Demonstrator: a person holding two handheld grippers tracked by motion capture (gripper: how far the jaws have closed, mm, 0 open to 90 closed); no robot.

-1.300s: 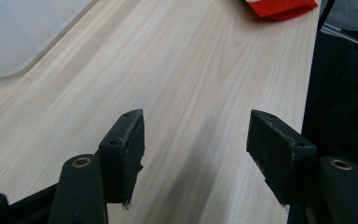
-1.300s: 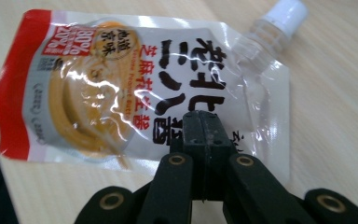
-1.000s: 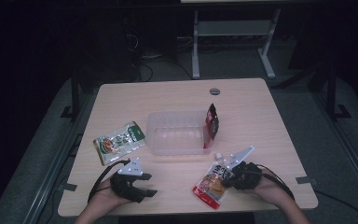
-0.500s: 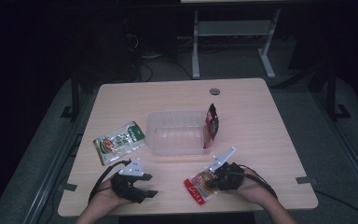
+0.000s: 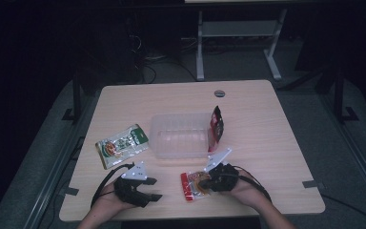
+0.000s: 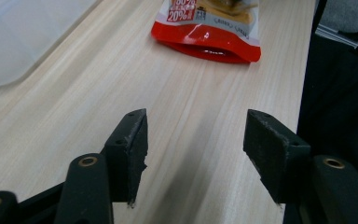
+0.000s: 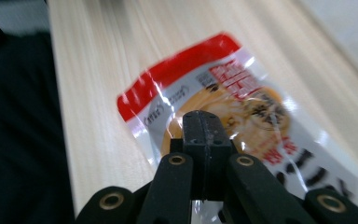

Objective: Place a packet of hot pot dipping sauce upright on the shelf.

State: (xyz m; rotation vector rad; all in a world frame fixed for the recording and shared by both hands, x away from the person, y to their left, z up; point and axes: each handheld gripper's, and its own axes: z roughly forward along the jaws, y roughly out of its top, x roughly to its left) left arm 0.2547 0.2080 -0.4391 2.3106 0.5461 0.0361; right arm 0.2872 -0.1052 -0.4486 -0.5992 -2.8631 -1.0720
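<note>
A: High view first. Where is the pouch?

B: The red-edged snack pouch lies on the tabletop near its front edge, between the two hands. The right gripper is at its right end, and its fingers are pressed together on the pouch. The left gripper is apart from it, to the left, with nothing between its fingers.

A: And the clear container?

B: The clear container stands behind the pouch, toward the middle. A green packet lies to its left, and a dark red packet leans at its right wall.

A: Left gripper view?

B: The fingers have just been closing a little, but they stay spread over bare wood. The pouch is straight ahead of them, red end nearest.

A: Right gripper view?

B: The fingers are shut, pinching the pouch film. The long axis of the pouch runs away from them. I judge the right hand is the one to carry it back to the container.
</note>
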